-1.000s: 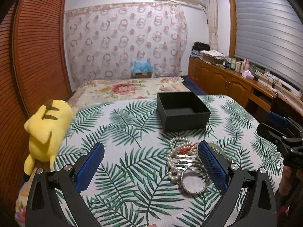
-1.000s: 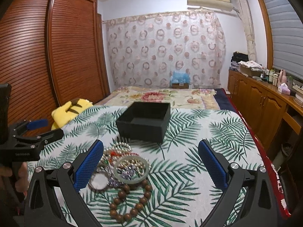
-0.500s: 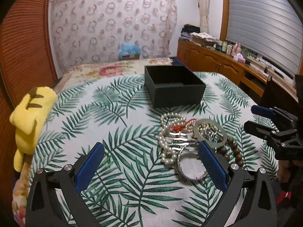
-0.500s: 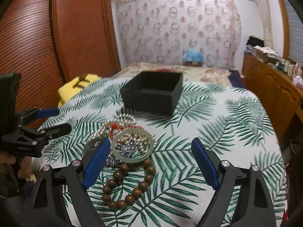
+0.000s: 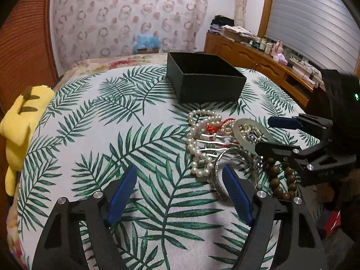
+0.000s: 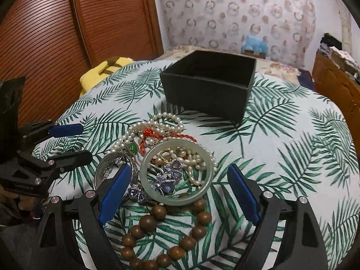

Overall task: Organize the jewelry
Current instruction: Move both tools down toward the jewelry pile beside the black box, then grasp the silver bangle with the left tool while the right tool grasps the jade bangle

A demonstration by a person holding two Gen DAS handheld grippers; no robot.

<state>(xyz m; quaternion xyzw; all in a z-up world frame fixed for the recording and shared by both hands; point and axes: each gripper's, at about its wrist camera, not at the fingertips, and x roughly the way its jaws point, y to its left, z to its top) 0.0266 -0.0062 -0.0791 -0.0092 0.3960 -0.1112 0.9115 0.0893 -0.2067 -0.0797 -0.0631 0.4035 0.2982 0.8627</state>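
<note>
Approach step — nothing lifted yet. The jewelry pile [image 6: 162, 157] lies on the leaf-print bed [image 6: 292, 139], just before the empty black box [image 6: 209, 90]. The right gripper [image 6: 180, 191] straddles the jade bangle [image 6: 176, 173], jaws apart; the left gripper [image 5: 180, 193] is closing on nothing. Next — clamp one piece cleanly.

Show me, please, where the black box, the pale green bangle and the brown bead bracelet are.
black box [image 6: 203, 94]: right wrist view, front wall.
pale green bangle [image 6: 177, 200]: right wrist view, near rim.
brown bead bracelet [image 6: 146, 221]: right wrist view, one bead.
</note>
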